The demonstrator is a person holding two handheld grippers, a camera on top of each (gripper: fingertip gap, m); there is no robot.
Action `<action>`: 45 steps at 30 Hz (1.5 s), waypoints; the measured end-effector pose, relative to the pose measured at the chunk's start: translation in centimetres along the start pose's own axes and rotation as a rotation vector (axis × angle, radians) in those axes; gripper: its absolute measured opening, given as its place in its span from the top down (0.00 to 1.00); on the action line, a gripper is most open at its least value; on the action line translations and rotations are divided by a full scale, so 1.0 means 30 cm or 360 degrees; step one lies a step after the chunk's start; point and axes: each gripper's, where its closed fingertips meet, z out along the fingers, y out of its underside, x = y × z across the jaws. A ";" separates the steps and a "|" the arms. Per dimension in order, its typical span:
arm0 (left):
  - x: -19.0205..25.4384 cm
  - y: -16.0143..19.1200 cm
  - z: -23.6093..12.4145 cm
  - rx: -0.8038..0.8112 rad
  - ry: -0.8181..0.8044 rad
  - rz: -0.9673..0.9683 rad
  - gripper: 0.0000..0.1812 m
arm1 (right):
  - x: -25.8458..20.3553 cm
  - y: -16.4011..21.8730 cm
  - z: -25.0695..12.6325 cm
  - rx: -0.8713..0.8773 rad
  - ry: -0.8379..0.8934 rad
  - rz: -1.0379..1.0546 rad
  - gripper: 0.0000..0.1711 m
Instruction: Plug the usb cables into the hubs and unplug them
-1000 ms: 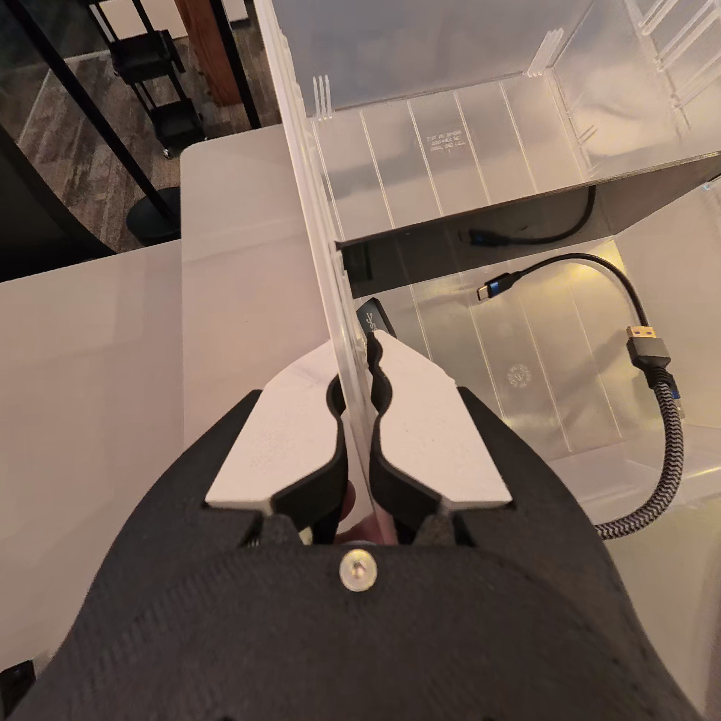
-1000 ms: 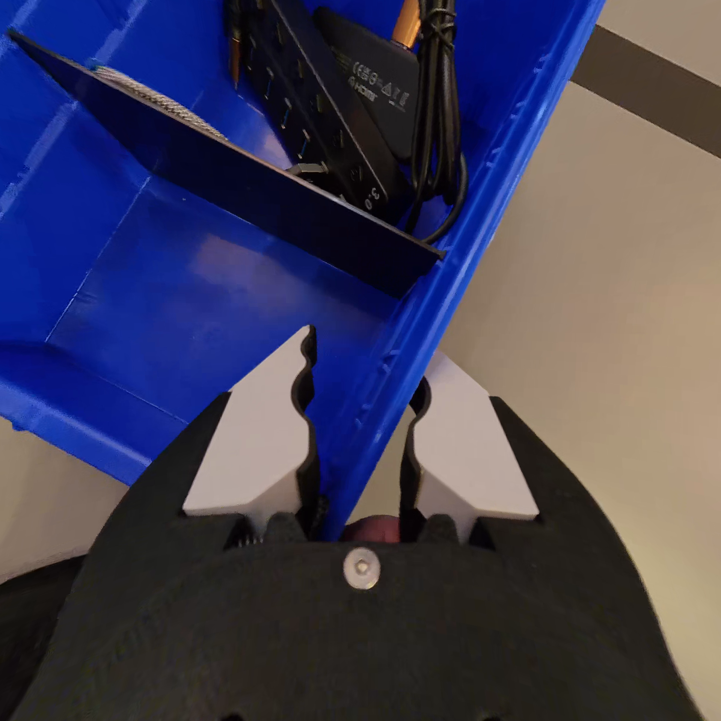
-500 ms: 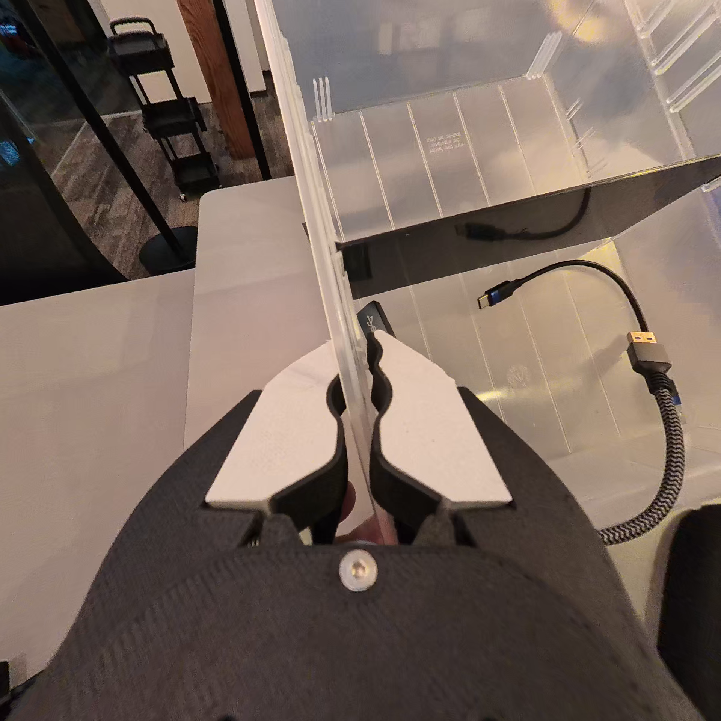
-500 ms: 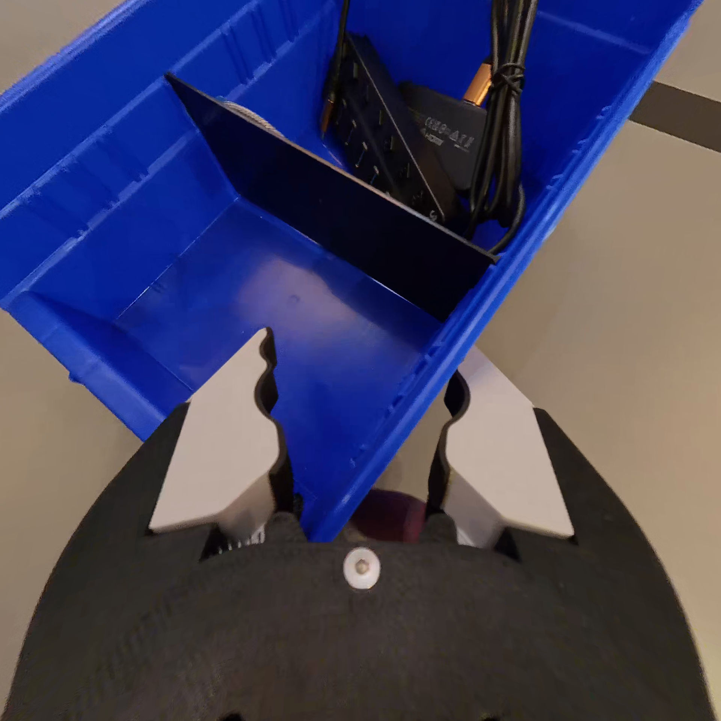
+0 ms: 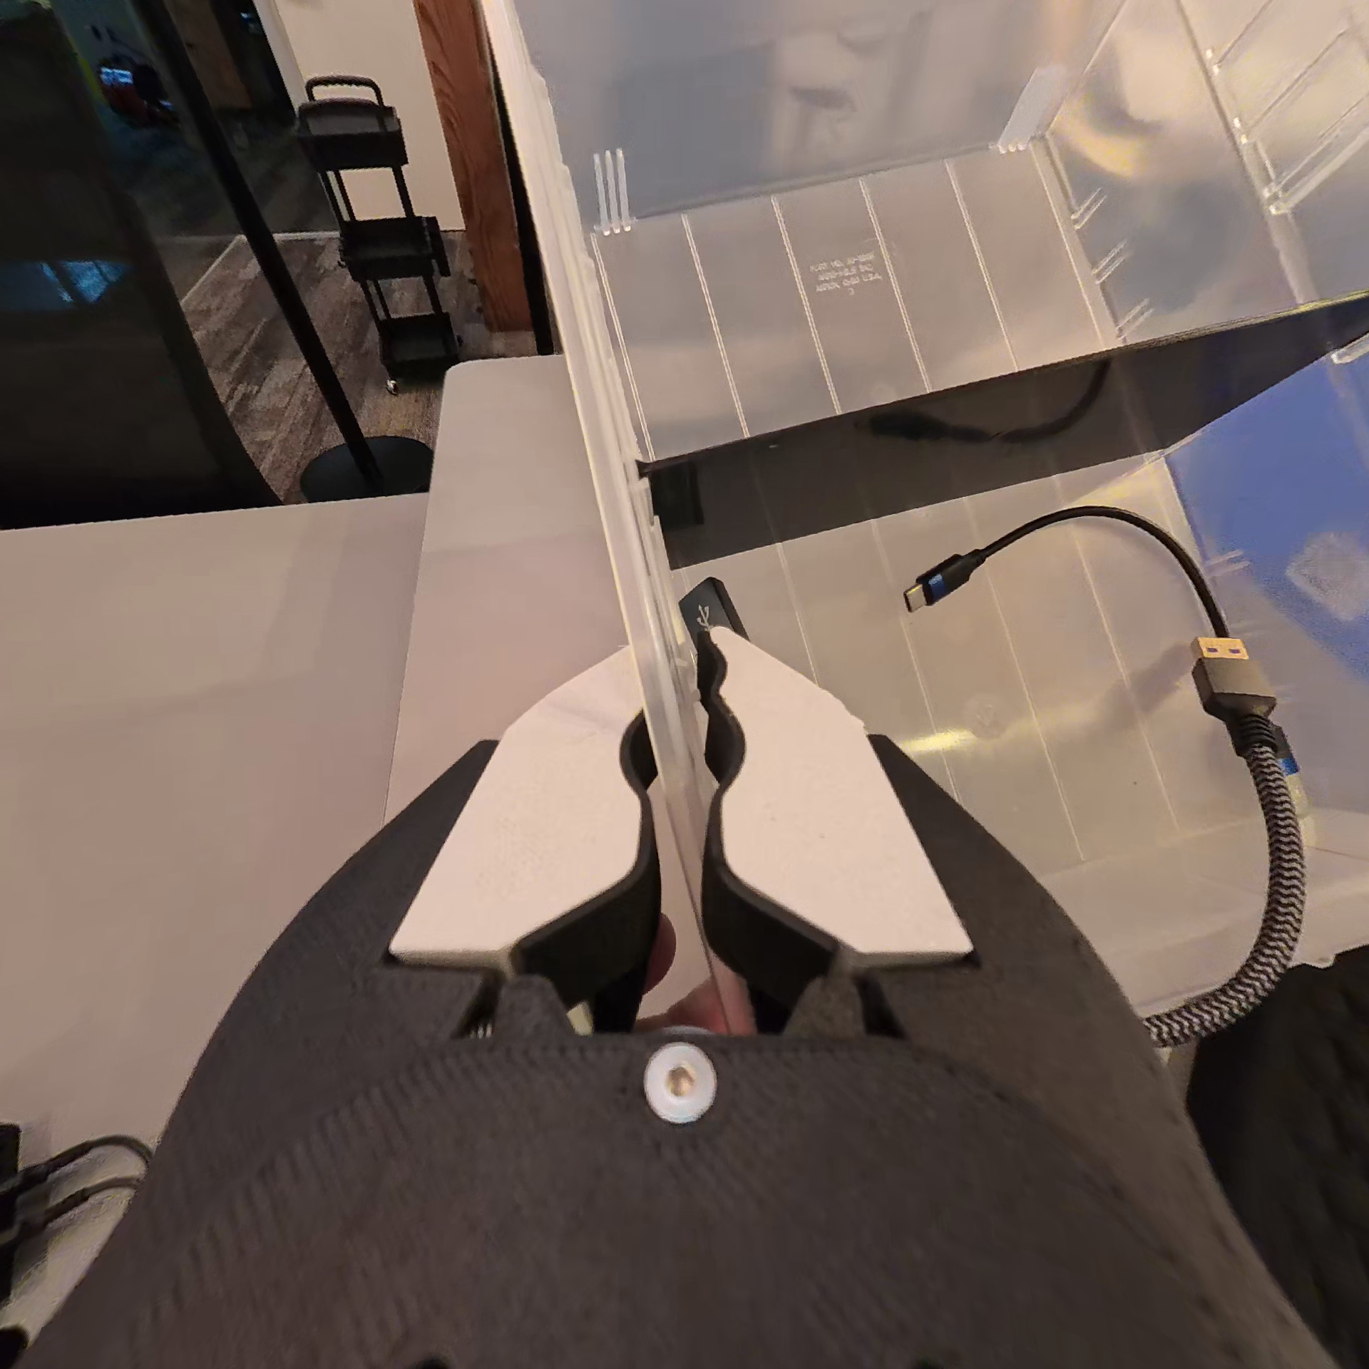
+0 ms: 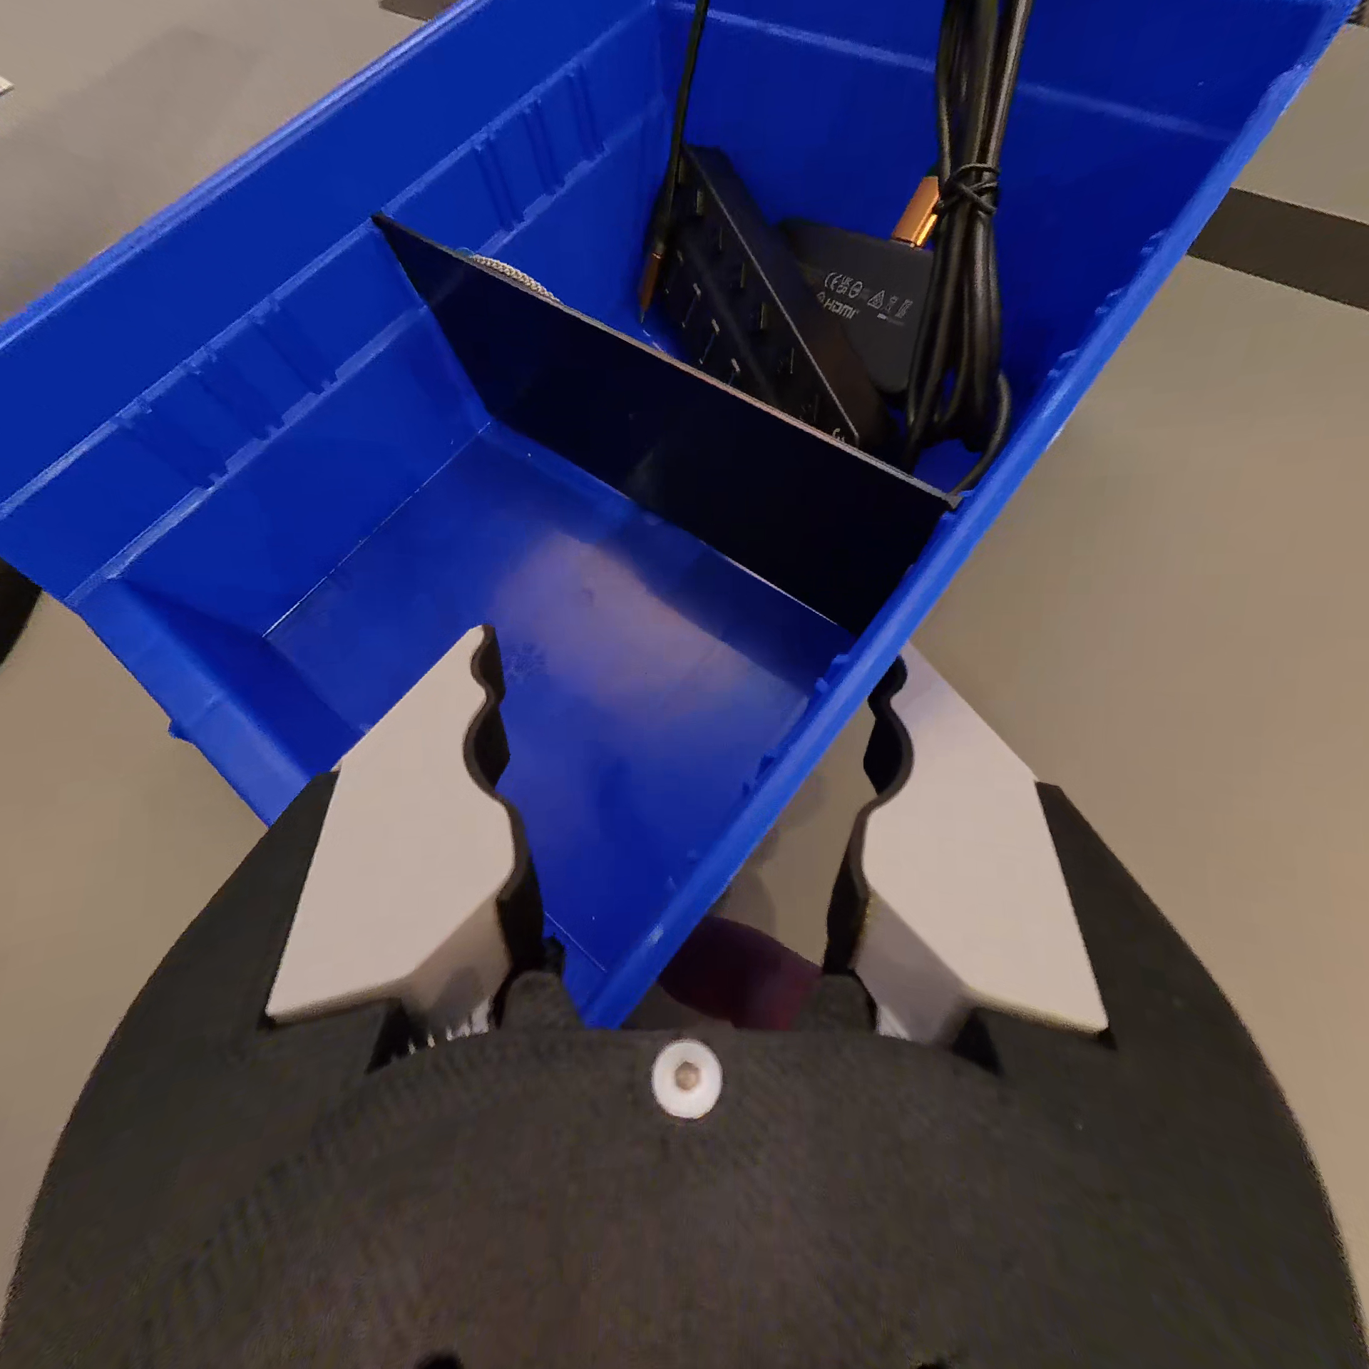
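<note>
Cables first: a braided USB cable point(image 5: 1259, 830) with a gold-tipped plug lies on the floor of the clear bin point(image 5: 815, 311), on the near side of its black divider point(image 5: 963, 422); a thinner black cable point(image 5: 1074, 533) with a small blue-banded plug lies just beyond it. Something small and black with a USB mark point(image 5: 715, 607) sits against the bin wall by your fingertip; can't tell what it is.

The hubs point(image 6: 785, 296) are in the blue bin point(image 6: 296, 355), far side of its dark divider point(image 6: 667, 415), with bundled black cords point(image 6: 956, 281) beside them.

Your left gripper point(image 5: 678, 711) is clamped tight on the clear bin's side wall. Your right gripper point(image 6: 689, 667) is wide apart, straddling the blue bin's wall without squeezing it.

Judgement: nothing plugged yet, this is bin positioning. Next, let go of the clear wall, pick one hub and one plug, and line the plug with a port.
</note>
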 end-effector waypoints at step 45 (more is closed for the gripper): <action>-0.377 0.107 -0.404 0.0142 -0.0375 -0.0265 0.96 | -0.896 -0.499 0.876 0.0029 -0.0523 -0.0084 0.13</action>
